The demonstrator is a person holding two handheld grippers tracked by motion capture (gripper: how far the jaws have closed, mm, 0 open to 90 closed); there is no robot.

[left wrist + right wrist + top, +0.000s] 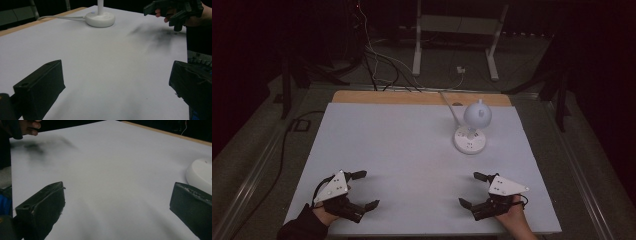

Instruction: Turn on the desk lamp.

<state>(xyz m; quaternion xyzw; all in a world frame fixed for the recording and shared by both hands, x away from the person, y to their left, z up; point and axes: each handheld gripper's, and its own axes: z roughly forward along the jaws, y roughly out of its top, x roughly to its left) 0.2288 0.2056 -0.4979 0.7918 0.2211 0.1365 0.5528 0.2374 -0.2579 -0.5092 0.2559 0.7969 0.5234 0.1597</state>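
Note:
A white desk lamp (473, 125) with a round base (470, 139) and a dome head stands on the white table (402, 150), right of centre toward the back; its cord runs off the far edge. The lamp base (100, 18) also appears far ahead in the left gripper view, and the edge of the base (201, 175) sits at the right in the right gripper view. My left gripper (364, 190) rests near the front left, open and holding nothing. My right gripper (471, 189) rests near the front right, open and holding nothing. The two grippers point toward each other.
A wooden strip (422, 97) borders the table's far edge. Behind it on the dark floor are cables (377, 65) and a white metal stand (457, 35). Across the table, the other hand and gripper (175, 11) appear in the left gripper view.

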